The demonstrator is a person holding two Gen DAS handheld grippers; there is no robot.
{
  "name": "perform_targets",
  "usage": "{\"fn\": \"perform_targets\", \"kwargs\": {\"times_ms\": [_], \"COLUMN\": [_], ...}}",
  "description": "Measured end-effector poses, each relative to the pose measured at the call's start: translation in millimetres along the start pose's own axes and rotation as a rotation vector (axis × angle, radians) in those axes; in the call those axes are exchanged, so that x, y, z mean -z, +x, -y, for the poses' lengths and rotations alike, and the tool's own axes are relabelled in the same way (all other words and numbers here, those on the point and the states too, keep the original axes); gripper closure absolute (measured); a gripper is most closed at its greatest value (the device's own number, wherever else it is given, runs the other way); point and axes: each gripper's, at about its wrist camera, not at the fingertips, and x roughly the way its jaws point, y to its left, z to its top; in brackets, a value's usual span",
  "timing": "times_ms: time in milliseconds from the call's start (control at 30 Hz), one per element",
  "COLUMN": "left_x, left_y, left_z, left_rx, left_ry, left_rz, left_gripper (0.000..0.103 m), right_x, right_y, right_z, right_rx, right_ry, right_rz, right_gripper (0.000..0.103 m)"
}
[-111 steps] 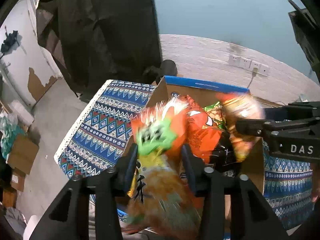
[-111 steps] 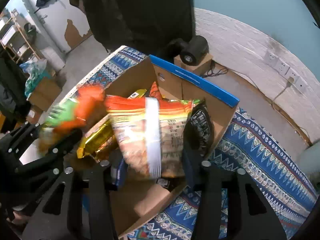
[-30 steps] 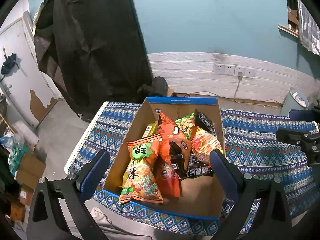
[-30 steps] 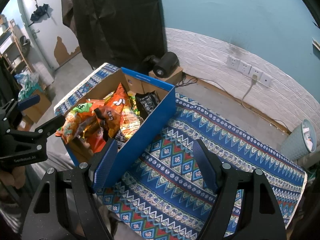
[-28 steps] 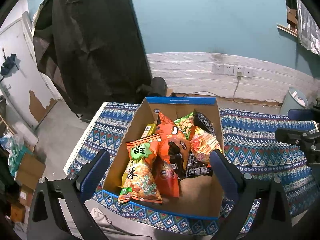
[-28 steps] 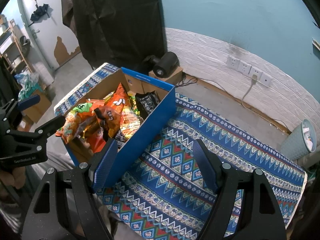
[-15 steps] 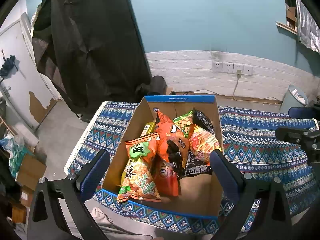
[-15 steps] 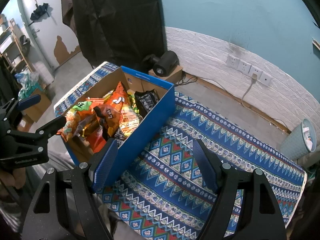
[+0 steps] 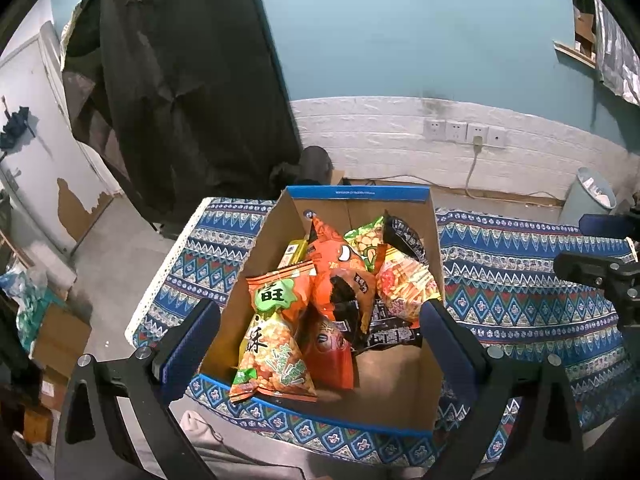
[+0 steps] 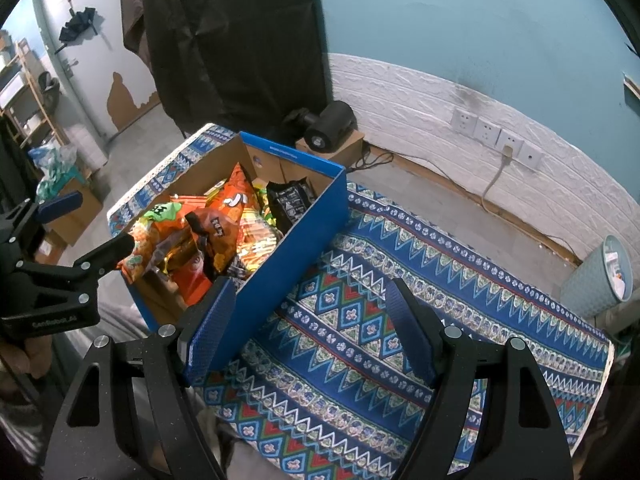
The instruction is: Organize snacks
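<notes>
Crumpled orange, green and black snack bags [image 9: 332, 300] heaped upright in blue-edged cardboard box [image 9: 356, 194] on patterned counter [image 9: 520, 280]. Pale bin [image 10: 600, 280] at three o'clock. Left claw [image 9: 320, 344] and right claw [image 10: 308, 328] both spread wide, empty.

large character 旺 on the orange snack bag [image 9: 278, 300]; other print unreadable.

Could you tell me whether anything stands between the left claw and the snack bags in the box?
Nothing visible does. The left claw is open above the open-topped box, and the snack bags lie uncovered inside.
</notes>
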Motion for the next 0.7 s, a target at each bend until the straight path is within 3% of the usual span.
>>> {"fn": "perform_targets", "kwargs": {"times_ms": [700], "left_x": [2.8], "left_y": [-2.2], "left_z": [-1.9], "left_rx": [0.042], "left_ry": [-0.007], "left_rz": [-0.001], "left_gripper": [0.002], "right_x": [2.1], "right_y": [3.7], "right_z": [-1.1], "right_rx": [0.003], "right_ry": [-0.004], "right_rz": [-0.012], "right_gripper": [0.025]}}
